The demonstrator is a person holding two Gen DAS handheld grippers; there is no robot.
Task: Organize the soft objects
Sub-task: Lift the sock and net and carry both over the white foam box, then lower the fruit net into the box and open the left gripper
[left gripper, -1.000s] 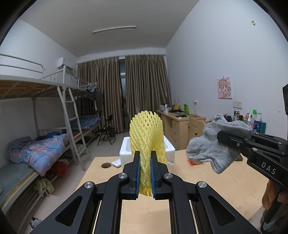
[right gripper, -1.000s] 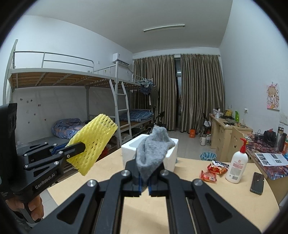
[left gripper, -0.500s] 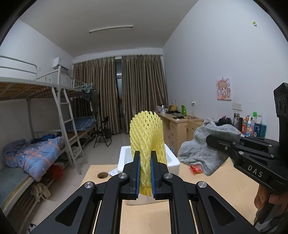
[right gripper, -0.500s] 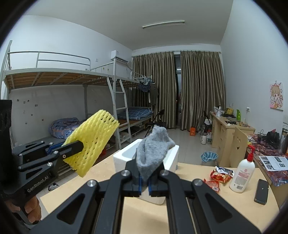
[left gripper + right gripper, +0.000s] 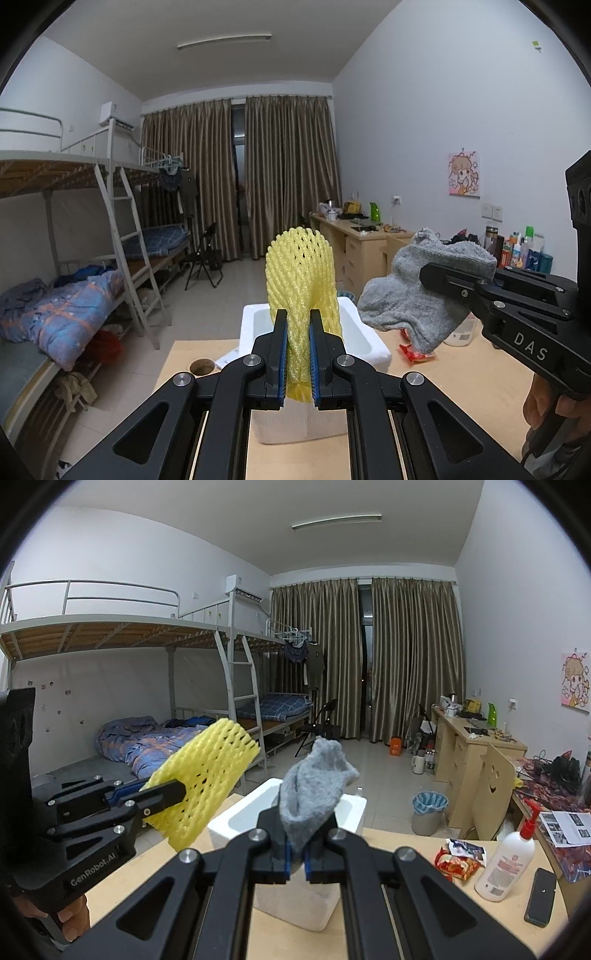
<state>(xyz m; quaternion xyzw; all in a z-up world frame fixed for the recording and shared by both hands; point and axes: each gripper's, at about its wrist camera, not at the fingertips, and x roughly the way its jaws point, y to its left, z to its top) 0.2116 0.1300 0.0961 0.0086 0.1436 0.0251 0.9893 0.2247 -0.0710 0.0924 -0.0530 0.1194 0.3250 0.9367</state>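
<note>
My left gripper (image 5: 297, 352) is clenched on the yellow foam net (image 5: 301, 280), net standing upright out of the jaws, directly above the white foam box (image 5: 373, 341). My right gripper (image 5: 297, 851) is clenched on the grey sock (image 5: 314, 786), sock bunched and poking up, also over the box (image 5: 236, 818).

Versus 1 s ago: both grips unchanged, same items held. Both tongs have moved forward over the table (image 5: 436, 398); the box now sits right under and behind the fingers in both views, where before it was well ahead. In the left view the sock (image 5: 410, 299) has shifted closer to the net, now just beside it but apart.

Pose: both tongs held level, fingers pointing across the box toward the curtains, raised above the box, nothing touching it. Right tong comes in from the box's right side, left tong (image 5: 162, 794) from its left, angled toward each other. My bare fingers (image 5: 554, 410) show under the right handle.

Counts: 2 grippers, 1 net, 1 sock, 1 box. Right of the box: 1 red snack bag (image 5: 456, 856), 1 pump bottle (image 5: 508, 860), 1 phone (image 5: 540, 897).
</note>
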